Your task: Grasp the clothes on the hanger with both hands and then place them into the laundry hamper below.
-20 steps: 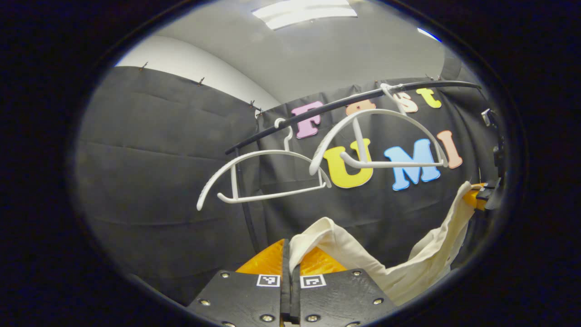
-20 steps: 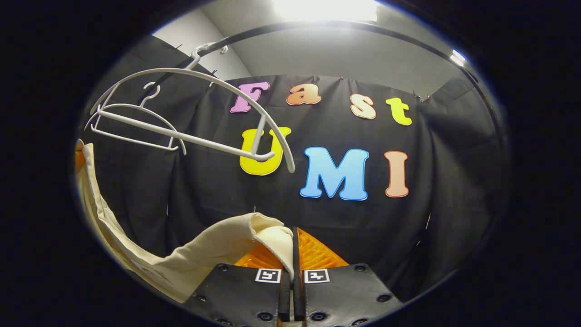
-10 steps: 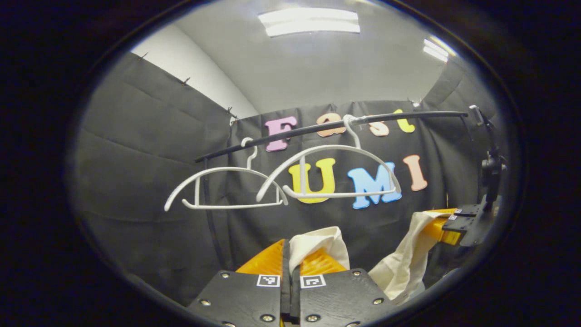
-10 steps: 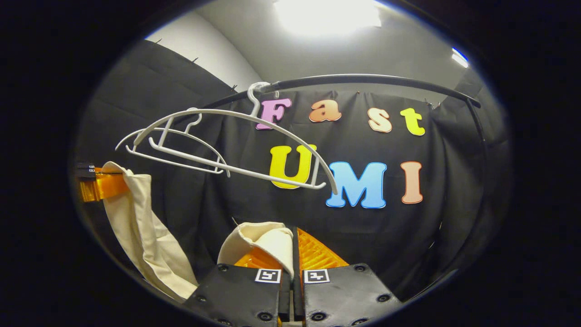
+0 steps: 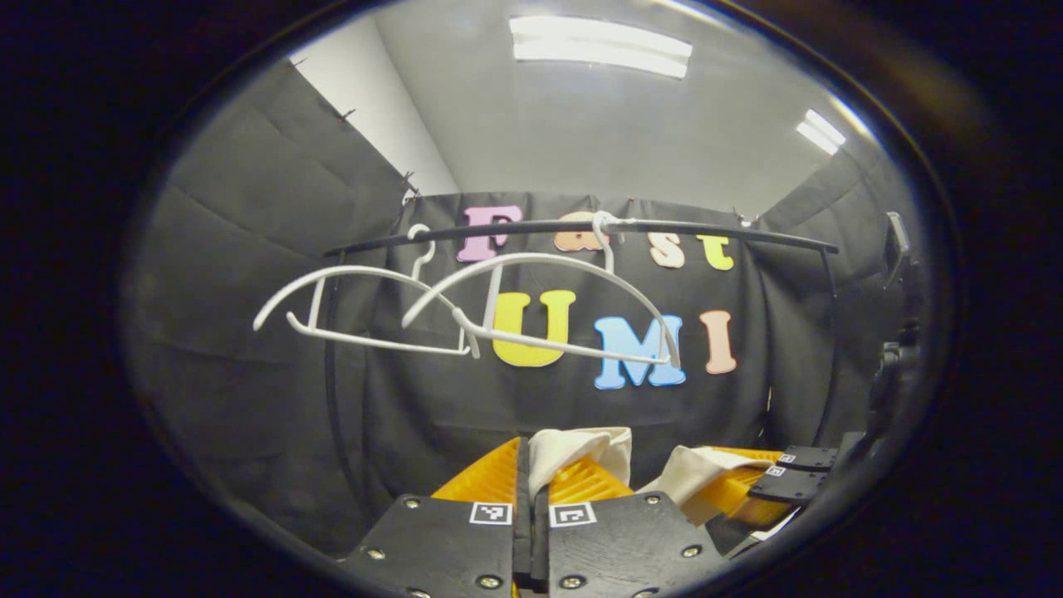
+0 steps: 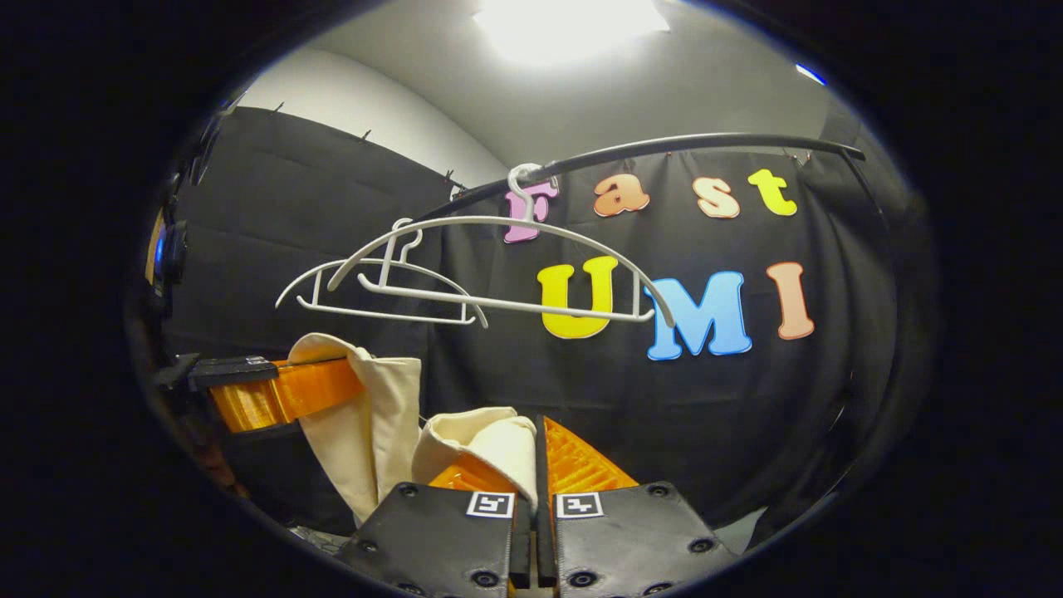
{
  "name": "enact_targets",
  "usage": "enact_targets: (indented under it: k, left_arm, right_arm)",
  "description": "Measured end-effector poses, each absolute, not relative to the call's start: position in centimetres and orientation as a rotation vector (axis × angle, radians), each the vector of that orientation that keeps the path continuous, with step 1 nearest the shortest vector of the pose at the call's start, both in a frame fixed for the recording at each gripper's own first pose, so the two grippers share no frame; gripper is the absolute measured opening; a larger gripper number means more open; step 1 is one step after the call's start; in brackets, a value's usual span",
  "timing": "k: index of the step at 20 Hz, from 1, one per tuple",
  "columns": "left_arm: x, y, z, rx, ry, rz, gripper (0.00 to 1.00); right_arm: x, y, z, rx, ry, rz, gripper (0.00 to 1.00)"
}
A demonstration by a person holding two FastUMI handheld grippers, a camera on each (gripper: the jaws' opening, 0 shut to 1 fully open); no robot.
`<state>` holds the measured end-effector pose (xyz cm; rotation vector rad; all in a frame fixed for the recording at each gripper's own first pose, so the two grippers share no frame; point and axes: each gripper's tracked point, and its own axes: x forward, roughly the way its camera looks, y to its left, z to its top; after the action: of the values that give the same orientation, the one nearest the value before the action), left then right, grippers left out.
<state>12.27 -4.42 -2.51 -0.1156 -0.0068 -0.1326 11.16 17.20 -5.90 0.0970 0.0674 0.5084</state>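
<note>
Both the left gripper (image 5: 530, 465) and the right gripper (image 6: 538, 453) are clamped on the cream cloth (image 6: 490, 440), which hangs bunched between them, below two bare hangers (image 5: 540, 303).

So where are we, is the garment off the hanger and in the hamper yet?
Off the hanger: both white hangers hang bare on the black rail. In hand: the left hand-held gripper and right hand-held gripper are each shut on the cream garment. Left: lowering it into the hamper, which I can't see here.
</note>
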Motion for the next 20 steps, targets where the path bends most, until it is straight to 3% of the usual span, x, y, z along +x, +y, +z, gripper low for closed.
enact_targets:
  k: [7, 20]
  left_arm:
    - [12.1, -5.7, -14.4, -0.091, 0.186, -0.168, 0.01]
    - [9.2, -6.1, -32.1, 0.082, 0.522, -0.219, 0.01]
  right_arm:
    - [10.1, 16.3, -17.5, 0.120, 0.320, 0.466, 0.05]
    - [6.2, 15.0, -31.0, 0.020, 0.599, 0.406, 0.08]
